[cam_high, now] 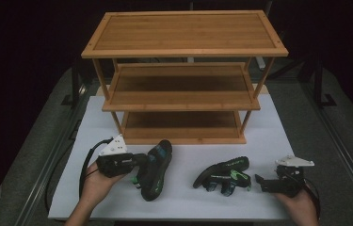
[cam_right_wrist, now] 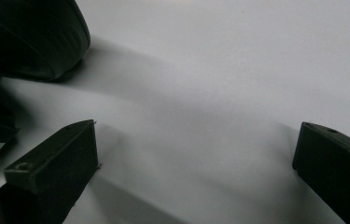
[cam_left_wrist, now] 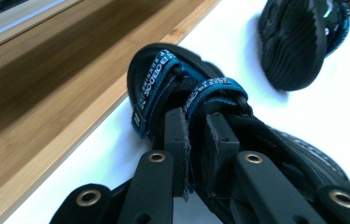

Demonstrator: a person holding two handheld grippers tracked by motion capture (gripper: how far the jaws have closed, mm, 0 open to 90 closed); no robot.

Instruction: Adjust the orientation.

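Note:
Two black sandals with blue-green straps lie on the white mat (cam_high: 188,202) in front of a wooden rack. My left gripper (cam_high: 142,162) is shut on the back strap of the left sandal (cam_high: 155,174), which lies on its side. In the left gripper view the jaws (cam_left_wrist: 197,120) pinch the dark padded strap of this sandal (cam_left_wrist: 163,79), and the other sandal (cam_left_wrist: 294,46) shows its sole farther off. My right gripper (cam_high: 261,181) rests open just right of the right sandal (cam_high: 223,175), apart from it. Its jaws (cam_right_wrist: 196,149) stand wide over bare mat, the sandal's edge (cam_right_wrist: 32,37) at the upper left.
A three-tier bamboo shoe rack (cam_high: 183,52) stands at the back of the mat, its lowest board (cam_left_wrist: 46,116) close beside the held sandal. Dark table rails run along both sides, and a cable loops left of my left hand (cam_high: 87,165).

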